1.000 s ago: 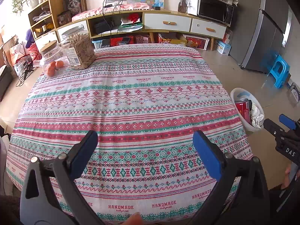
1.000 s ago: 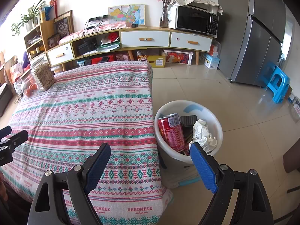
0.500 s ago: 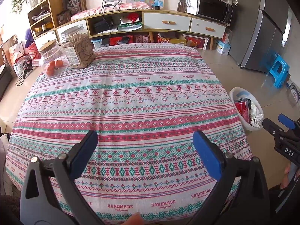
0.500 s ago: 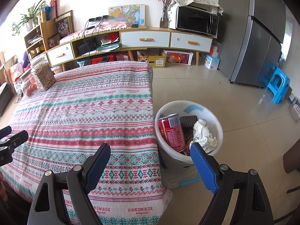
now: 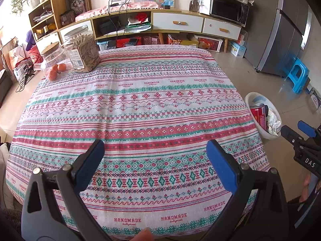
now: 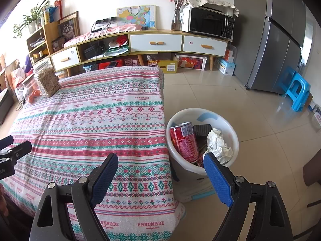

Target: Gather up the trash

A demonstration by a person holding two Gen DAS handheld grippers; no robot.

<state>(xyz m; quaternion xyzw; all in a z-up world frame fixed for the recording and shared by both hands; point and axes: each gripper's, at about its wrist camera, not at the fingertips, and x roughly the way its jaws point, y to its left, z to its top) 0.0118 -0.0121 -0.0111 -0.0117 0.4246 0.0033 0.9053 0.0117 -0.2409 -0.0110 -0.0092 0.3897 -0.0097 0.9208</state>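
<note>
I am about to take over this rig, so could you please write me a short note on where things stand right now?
Left gripper: open, holding nothing, above the near edge of the table.
Right gripper: open, holding nothing, between the table corner and the bin.
White bin stands on the floor beside the table; it holds a red can, crumpled white paper and a dark flat piece.
Done: trash is in the bin.
Left: no loose trash shows on the tablecloth; only two jars stand at its far corner.
</note>
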